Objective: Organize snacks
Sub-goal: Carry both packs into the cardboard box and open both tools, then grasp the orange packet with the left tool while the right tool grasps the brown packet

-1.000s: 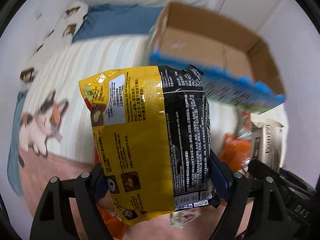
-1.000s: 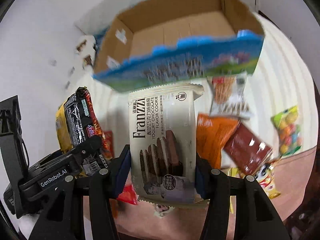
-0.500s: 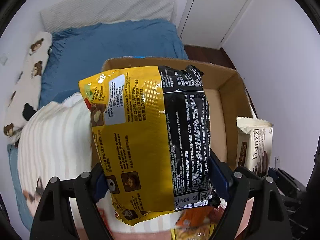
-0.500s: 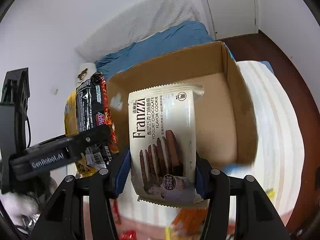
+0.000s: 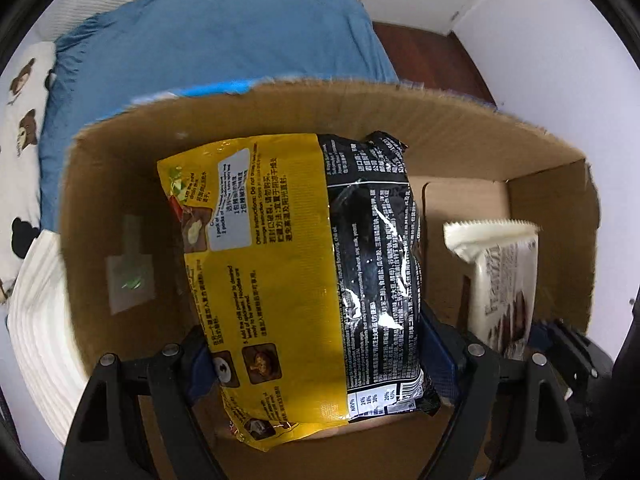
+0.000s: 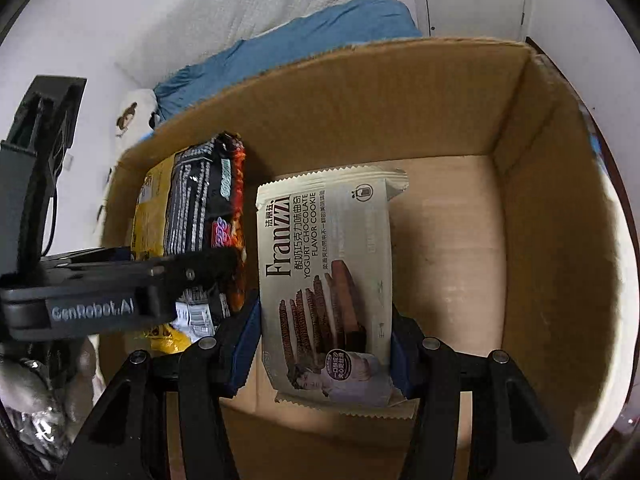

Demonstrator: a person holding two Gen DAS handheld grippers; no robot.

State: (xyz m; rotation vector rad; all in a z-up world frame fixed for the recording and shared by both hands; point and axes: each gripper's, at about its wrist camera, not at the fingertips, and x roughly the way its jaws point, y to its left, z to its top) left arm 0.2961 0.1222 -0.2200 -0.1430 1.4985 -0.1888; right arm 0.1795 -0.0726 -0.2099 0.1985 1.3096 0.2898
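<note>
Hovering both packs over the open box — the carry from the snack pile is done.

A second ago the cardboard box (image 5: 460, 128) sat far up in both frames; now its brown walls fill them. Left gripper (image 5: 320, 364) clamps the yellow-and-black noodle pack (image 5: 296, 272) at centre frame, right gripper (image 6: 324, 344) pinches the Franzzi cookie pack (image 6: 328, 280) — both packs hang above the box floor, at centre of their views, neither let go yet. Release looks next.

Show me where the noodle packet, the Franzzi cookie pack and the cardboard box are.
noodle packet (image 5: 296, 276), left wrist view, yellow back panel.
Franzzi cookie pack (image 6: 324, 280), right wrist view, printed front.
cardboard box (image 6: 360, 108), right wrist view, far inner wall.
</note>
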